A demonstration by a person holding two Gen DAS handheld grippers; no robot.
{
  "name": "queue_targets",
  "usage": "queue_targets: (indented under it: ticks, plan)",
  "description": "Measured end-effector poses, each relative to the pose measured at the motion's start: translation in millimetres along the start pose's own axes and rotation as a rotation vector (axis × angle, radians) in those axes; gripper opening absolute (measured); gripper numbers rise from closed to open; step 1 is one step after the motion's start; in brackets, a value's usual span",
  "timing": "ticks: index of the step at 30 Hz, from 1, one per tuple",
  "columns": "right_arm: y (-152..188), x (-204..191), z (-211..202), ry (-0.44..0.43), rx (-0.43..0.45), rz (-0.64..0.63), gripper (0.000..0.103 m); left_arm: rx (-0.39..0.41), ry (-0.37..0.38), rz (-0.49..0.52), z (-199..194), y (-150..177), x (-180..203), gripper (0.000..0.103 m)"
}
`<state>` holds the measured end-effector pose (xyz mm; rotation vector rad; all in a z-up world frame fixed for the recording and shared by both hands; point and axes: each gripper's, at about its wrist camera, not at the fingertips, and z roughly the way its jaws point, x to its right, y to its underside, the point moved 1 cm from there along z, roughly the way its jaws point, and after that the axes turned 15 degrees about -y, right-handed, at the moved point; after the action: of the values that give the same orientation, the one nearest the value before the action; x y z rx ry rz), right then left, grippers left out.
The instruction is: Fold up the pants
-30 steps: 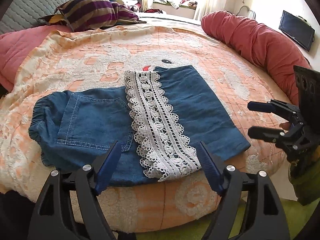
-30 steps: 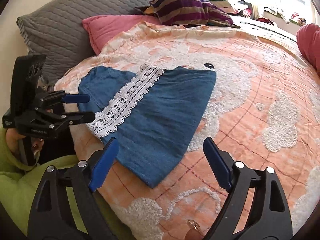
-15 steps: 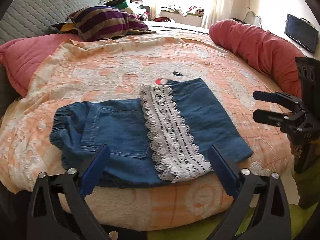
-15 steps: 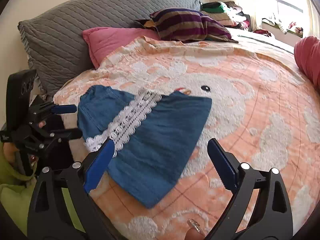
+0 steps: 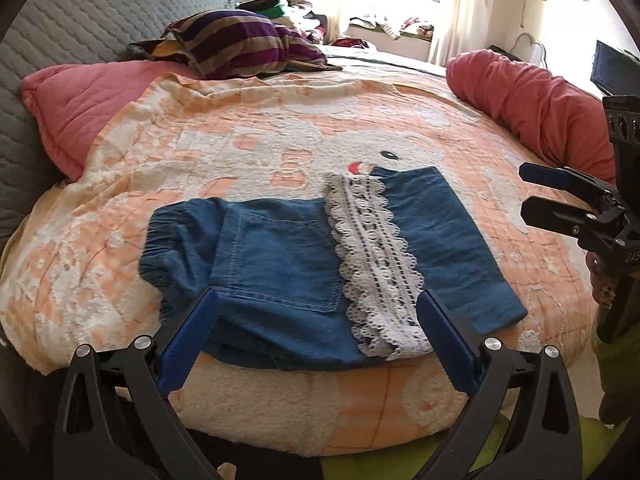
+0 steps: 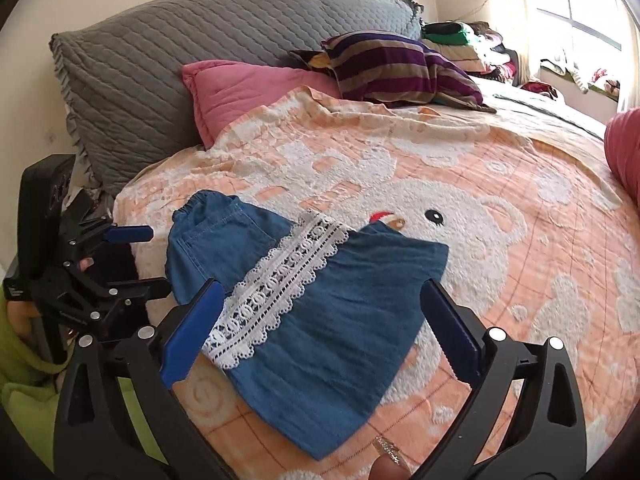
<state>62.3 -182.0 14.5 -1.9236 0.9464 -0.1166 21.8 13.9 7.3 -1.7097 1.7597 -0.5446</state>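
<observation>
The blue denim pants (image 5: 280, 264) lie folded on the bed near its front edge, the white lace hem (image 5: 376, 264) laid across the middle. They also show in the right wrist view (image 6: 340, 304), with the lace hem (image 6: 280, 276). My left gripper (image 5: 318, 332) is open and empty, held off the bed's front edge just before the pants. My right gripper (image 6: 320, 324) is open and empty, held above the pants' right end. Each gripper shows in the other's view, the right one (image 5: 540, 196) and the left one (image 6: 136, 256), both open.
An orange and white bear blanket (image 5: 280, 136) covers the bed. A pink pillow (image 5: 80, 100), a grey quilted cushion (image 6: 200, 60) and a striped pillow (image 5: 240, 44) lie at the back left. A red bolster (image 5: 540, 96) lies at the right.
Both grippers have drawn back and up from the pants, which look smaller and farther away. The pants have not moved. Both grippers stay open.
</observation>
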Motion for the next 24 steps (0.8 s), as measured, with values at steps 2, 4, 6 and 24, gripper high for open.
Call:
queue_targets:
  ticks: [2, 4, 6, 24]
  plan:
    - [-5.7, -3.1, 4.3, -0.004, -0.004, -0.016, 0.093, -0.005, -0.009, -0.021, 1.0, 0.3, -7.9, 0.098]
    - [-10.6, -5.8, 8.7, -0.002, -0.007, -0.028, 0.094, -0.012, -0.015, -0.044, 1.6, 1.2, -16.9, 0.098]
    - [-16.7, -8.8, 15.3, -0.007, -0.015, -0.039, 0.094, -0.02, -0.023, -0.064, 3.1, 2.9, -25.2, 0.098]
    - [-53.7, -47.3, 105.4, -0.126, -0.17, -0.141, 0.094, -0.168, 0.024, -0.293, 43.5, 31.5, -86.3, 0.098]
